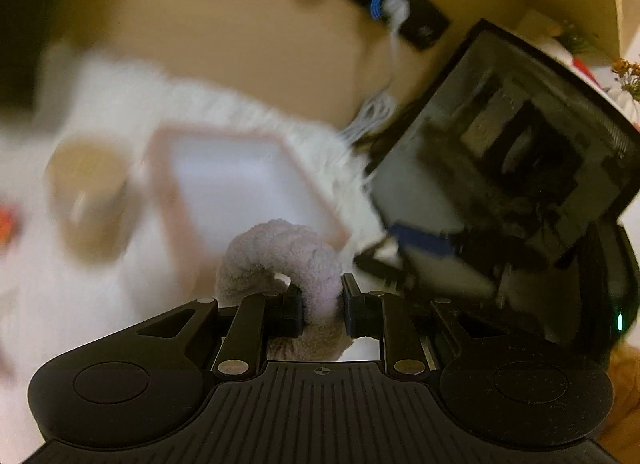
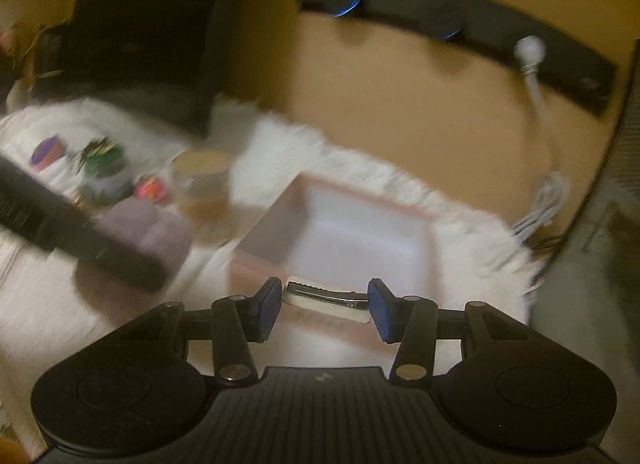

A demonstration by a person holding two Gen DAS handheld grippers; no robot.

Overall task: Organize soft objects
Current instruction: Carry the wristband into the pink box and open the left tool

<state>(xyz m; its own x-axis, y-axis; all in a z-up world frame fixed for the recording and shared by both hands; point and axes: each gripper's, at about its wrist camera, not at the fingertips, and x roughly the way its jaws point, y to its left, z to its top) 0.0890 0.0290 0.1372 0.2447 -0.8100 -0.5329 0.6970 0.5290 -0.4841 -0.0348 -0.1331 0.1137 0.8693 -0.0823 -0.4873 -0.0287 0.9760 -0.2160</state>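
Observation:
My left gripper [image 1: 322,306] is shut on a fluffy lilac scrunchie [image 1: 280,260] and holds it just short of a pink-rimmed box [image 1: 236,183] with a pale inside. In the right wrist view the left gripper [image 2: 80,232] comes in from the left with the scrunchie [image 2: 156,227] beside the same box [image 2: 348,223]. My right gripper [image 2: 324,302] is shut on a white and metal hair clip [image 2: 326,298], held lengthwise between its blue pads over the box's near rim. Both views are motion-blurred.
A white fluffy rug [image 2: 460,232] covers the surface. A clear jar with a tan lid [image 2: 204,187] stands left of the box, with small coloured items [image 2: 104,167] behind it. A white cable [image 2: 540,207] and a black bar [image 2: 460,27] are against the tan wall.

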